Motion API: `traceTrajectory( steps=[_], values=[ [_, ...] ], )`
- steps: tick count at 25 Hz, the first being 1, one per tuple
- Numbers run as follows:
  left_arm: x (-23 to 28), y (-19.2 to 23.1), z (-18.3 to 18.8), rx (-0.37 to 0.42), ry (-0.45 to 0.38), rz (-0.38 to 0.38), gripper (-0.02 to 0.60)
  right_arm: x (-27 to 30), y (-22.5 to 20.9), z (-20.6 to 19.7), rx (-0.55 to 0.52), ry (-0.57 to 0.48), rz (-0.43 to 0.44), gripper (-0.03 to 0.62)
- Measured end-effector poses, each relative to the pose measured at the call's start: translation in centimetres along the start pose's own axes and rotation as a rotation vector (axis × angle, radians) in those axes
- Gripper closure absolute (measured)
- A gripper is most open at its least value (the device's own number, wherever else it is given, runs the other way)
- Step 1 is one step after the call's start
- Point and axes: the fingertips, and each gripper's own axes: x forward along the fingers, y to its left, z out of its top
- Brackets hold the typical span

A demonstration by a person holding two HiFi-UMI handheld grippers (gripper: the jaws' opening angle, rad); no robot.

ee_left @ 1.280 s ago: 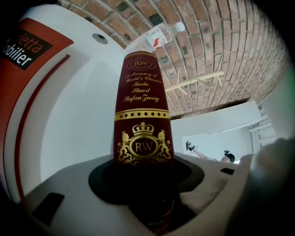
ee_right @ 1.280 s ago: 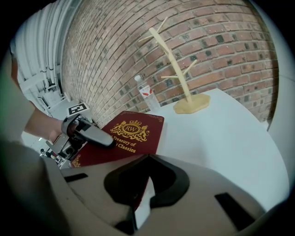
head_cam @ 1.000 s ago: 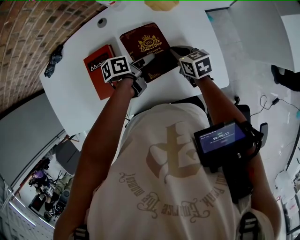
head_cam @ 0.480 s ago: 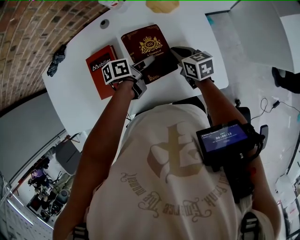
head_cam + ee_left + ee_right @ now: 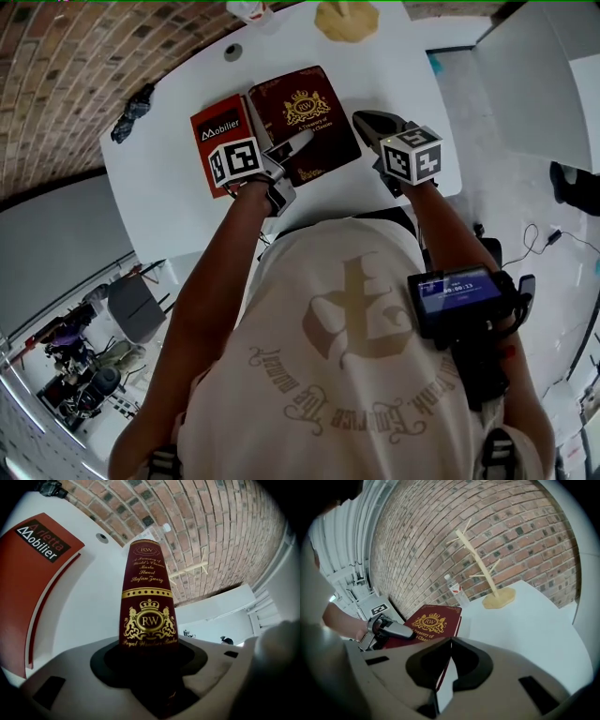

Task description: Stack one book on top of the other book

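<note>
The maroon RW book (image 5: pixel 305 112) is held just above the white table (image 5: pixel 403 66), with the left gripper (image 5: pixel 292 145) clamped on its spine and the right gripper (image 5: pixel 367 124) clamped on its page edge. It sits just right of the flat red Mobilier book (image 5: pixel 214 136). With only 2 thin edge grips, uneven pull could let it slip or sag, and a low pass could shove the red book left

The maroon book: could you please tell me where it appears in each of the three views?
Head view: maroon book at top centre.
Left gripper view: maroon book dead centre, spine towards the camera.
Right gripper view: maroon book left of centre, cover showing.
Shared landmark: the brick wall.
</note>
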Motion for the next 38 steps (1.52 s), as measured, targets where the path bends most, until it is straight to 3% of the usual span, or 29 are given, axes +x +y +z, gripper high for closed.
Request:
traceTrajectory(
  steps=[18,38],
  values=[
    [-4.6,0.8,-1.3,0.006,-0.055,0.02,0.345,0.3,3.1,-1.0,-0.017,-0.011,0.064,0.572],
    [-12.6,5.7,0.7,-0.016,-0.101,-0.065,0.345,4.6,11.5,-1.1,-0.087,0.002,0.022,0.572]
  ],
)
